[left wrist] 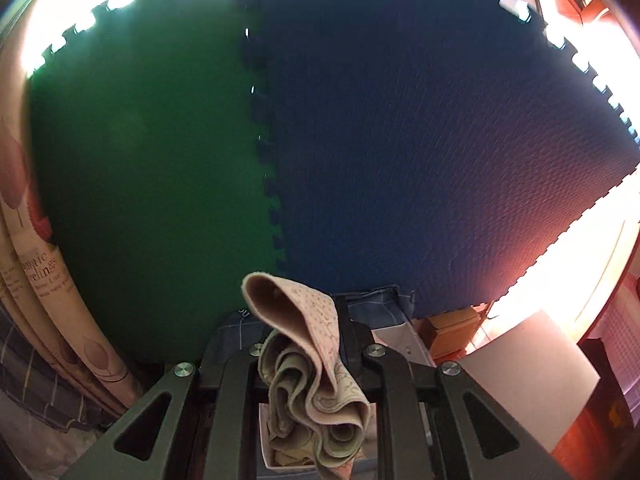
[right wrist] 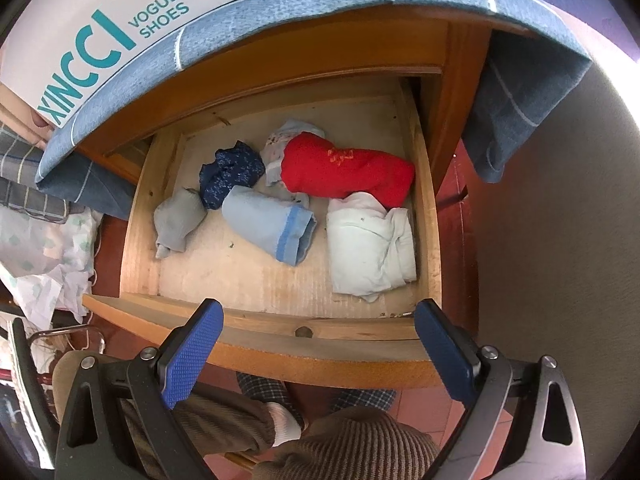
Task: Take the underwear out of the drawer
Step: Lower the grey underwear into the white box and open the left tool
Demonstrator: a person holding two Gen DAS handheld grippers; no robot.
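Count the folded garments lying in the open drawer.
6: grey left, navy, pale blue centre, patterned light at the back, red, white right. More may hide underneath.

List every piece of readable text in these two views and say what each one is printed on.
"XINCCI" in large teal letters, on the white shoe box atop the cabinet.
"VOGUE SHOES" in smaller teal letters, same box.
Partly readable: "...elings", on the rolled poster at left; its smaller lines are too blurred.
The red garment bears orange embroidery, unreadable.
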